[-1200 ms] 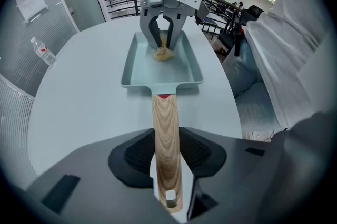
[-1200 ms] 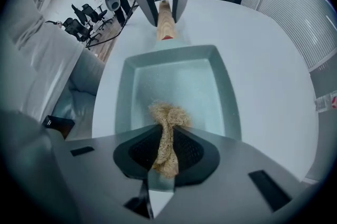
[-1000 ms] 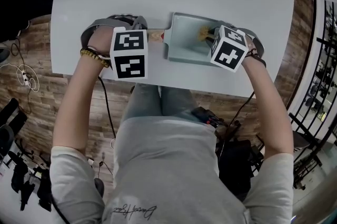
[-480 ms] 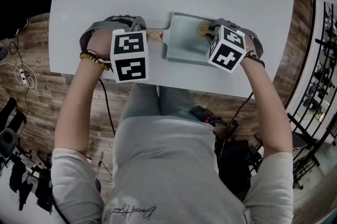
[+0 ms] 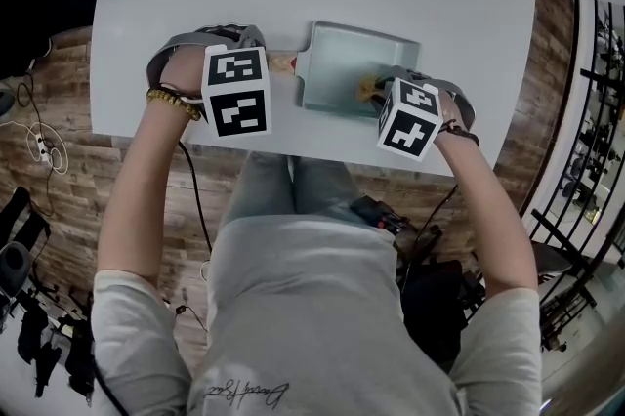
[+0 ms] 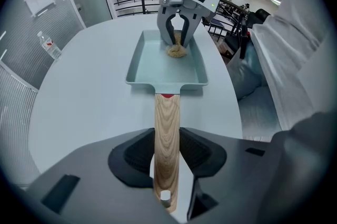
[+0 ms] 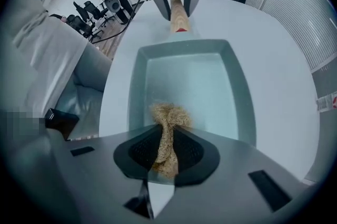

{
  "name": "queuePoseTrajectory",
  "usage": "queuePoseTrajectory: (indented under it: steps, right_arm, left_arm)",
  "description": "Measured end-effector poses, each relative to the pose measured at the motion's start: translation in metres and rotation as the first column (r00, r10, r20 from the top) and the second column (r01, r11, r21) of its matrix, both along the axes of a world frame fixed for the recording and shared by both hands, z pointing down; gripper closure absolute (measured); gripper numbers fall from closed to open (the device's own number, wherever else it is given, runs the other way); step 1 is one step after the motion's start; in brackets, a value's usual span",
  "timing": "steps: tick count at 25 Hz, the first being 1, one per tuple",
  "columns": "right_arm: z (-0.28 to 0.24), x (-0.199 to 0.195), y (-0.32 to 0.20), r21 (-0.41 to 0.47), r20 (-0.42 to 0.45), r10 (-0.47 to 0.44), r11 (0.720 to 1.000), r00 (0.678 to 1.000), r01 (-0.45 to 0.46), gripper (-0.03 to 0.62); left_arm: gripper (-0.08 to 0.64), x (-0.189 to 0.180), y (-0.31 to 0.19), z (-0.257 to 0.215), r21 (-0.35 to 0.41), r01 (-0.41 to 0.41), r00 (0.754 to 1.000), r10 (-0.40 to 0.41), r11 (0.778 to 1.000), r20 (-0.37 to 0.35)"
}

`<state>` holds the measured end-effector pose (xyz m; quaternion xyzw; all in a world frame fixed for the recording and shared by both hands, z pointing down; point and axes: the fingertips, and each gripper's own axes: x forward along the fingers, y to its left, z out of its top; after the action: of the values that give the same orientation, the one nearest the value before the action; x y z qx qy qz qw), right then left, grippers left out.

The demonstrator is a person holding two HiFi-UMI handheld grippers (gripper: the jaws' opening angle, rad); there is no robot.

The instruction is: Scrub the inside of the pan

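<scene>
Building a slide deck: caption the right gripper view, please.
Right gripper clamps a tan fibrous scrubber inside a pale green rectangular pan while the left gripper holds its wooden handle.

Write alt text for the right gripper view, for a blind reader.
The right gripper clamps a tan fibrous scrubber, its tuft down on the floor of a pale green rectangular pan. Across the pan, the left gripper grips its wooden handle, on a grey table.

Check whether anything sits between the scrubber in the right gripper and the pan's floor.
Nothing visible does. The right gripper holds the fibre scrubber inside the pan, whose floor is otherwise bare. The left gripper clamps the wooden handle.
</scene>
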<state>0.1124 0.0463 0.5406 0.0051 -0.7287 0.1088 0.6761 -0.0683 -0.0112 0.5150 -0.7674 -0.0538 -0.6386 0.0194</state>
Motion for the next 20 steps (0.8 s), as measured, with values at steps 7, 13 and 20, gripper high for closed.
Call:
queuePoseTrajectory:
  steps: [7, 13, 20]
  right_arm:
    - [0.001, -0.002, 0.022, -0.048, 0.011, -0.007, 0.999, 1.000, 0.007, 0.518]
    - [-0.001, 0.001, 0.018, -0.053, 0.021, -0.015, 0.998, 1.000, 0.016, 0.517]
    - [0.000, 0.012, -0.018, 0.001, 0.001, -0.010, 1.000, 1.000, 0.010, 0.517]
  left_arm:
    - [0.410, 0.000, -0.002, 0.002, -0.002, -0.003, 1.000, 0.003, 1.000, 0.006]
    - [0.410, 0.001, 0.000, 0.002, -0.017, -0.050, 0.999, 0.050, 0.999, 0.019]
    - [0.410, -0.001, 0.007, 0.000, -0.043, -0.044, 0.999, 0.045, 0.998, 0.020]
